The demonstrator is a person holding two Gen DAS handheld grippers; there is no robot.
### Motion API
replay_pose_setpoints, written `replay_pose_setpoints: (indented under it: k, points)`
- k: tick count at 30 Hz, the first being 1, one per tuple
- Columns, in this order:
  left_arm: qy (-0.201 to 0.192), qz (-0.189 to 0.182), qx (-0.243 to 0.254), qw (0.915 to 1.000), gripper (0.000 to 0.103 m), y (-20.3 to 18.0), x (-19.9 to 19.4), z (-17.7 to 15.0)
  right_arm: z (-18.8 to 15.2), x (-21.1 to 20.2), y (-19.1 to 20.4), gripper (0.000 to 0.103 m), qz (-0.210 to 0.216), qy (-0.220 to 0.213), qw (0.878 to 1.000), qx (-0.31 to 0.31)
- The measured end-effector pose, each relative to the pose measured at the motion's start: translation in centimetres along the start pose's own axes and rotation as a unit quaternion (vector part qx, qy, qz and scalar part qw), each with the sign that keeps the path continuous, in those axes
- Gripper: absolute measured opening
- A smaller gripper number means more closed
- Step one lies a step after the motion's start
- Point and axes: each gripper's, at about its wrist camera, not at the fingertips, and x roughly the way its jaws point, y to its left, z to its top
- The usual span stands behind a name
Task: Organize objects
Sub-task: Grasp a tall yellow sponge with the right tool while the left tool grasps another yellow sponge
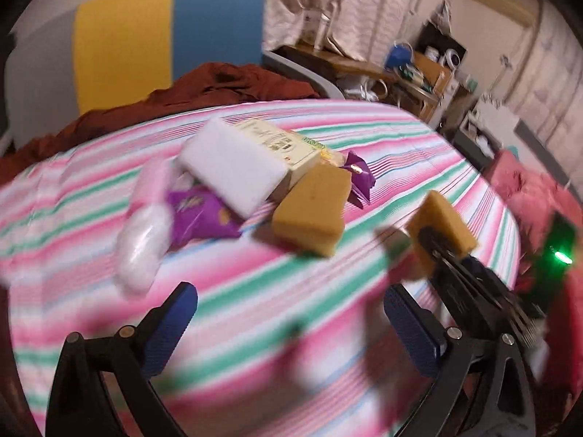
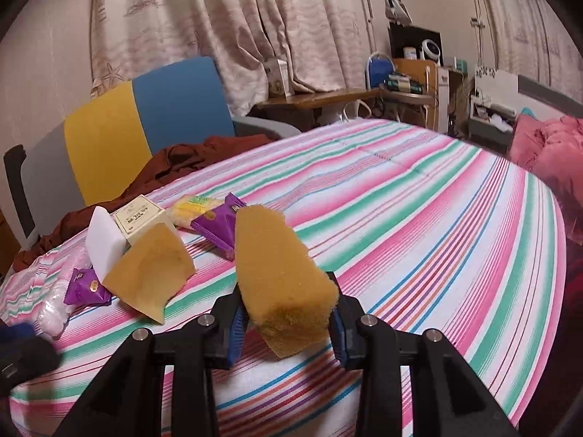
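Left wrist view: low over the striped bedspread (image 1: 255,291), tilted, facing the chair and curtains, pile close ahead. Right wrist view: level, same direction, from further right. Shared in both: pile with white block (image 1: 233,171) (image 2: 105,242), chair, shelves.

Home bedroom: a bed (image 2: 419,196) covered with a striped sheet, a pink quilt (image 2: 546,145) at its side, patterned curtains (image 2: 218,11) behind, a cluttered desk (image 2: 328,96), and a wall air conditioner (image 1: 503,3).
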Motion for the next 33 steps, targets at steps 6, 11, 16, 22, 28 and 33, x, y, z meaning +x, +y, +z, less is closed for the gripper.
replay_pose_setpoints:
  k: [6, 11, 16, 22, 28, 33]
  points:
    - [0.042, -0.003, 0.004, 0.9991, 0.103, 0.4, 6.2, 2.7, 0.1, 0.3, 0.0, 0.038, -0.014, -0.011, 1.0, -0.001]
    - [0.028, -0.031, -0.017, 0.999, 0.102, 1.4, 7.8, 3.4, 0.1, 0.8, -0.2, 0.038, -0.022, -0.007, 1.0, 0.002]
    - [0.013, -0.036, -0.02, 0.9991, 0.082, 1.3, 8.5, 3.8, 0.0, 1.1, 0.1, 0.038, -0.03, -0.005, 1.0, -0.007]
    - [0.0, -0.025, 0.046, 0.9986, 0.049, -0.6, 7.9, 2.4, -0.2, 0.9, 0.2, 0.038, -0.037, -0.011, 0.999, -0.01]
    - [-0.023, -0.005, 0.006, 0.9997, 0.048, 1.0, 5.7, 0.2, -0.2, 0.7, 0.1, 0.038, -0.035, -0.017, 0.999, -0.008]
    - [-0.043, -0.008, -0.02, 0.9988, 0.048, 2.3, 2.8, -3.2, -0.2, 0.6, 0.2, 0.038, -0.032, -0.021, 0.999, -0.01]
